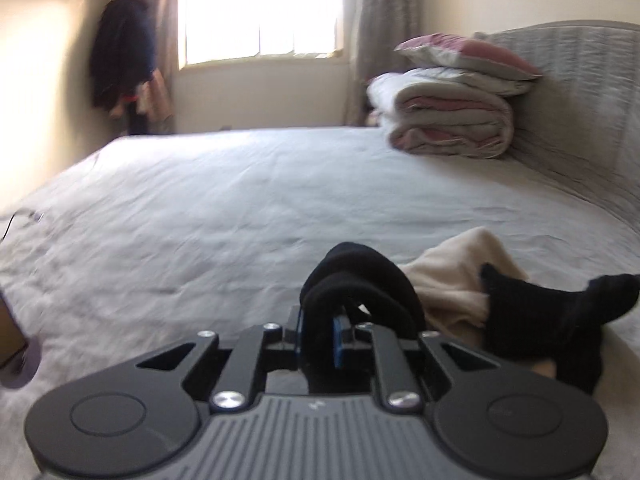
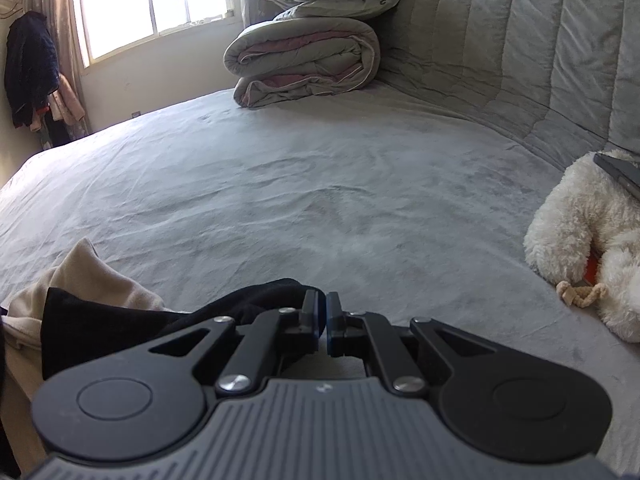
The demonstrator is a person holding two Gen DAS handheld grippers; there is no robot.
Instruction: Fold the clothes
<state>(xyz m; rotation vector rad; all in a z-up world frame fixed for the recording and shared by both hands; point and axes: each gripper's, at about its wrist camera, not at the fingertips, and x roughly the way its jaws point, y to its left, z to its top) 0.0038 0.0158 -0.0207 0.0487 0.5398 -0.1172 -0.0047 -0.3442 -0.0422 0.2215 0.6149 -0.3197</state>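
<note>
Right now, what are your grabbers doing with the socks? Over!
Left gripper shut on black sock. Right gripper shut, nothing visibly pinched. Cream garment beside sock. Bed ahead.

Black sock [image 1: 360, 284] – soft matt knit. Cream garment [image 1: 448, 280] – fleecy cloth. Bedsheet [image 2: 320, 184] – grey matt cloth, lightly creased. Headboard [image 2: 540, 48] quilted fabric. Plush toy [image 2: 580, 224] shaggy white pile. Left gripper [image 1: 320, 330] matt black plastic, shiny metal screws, blue pads [image 1: 339, 336].
</note>
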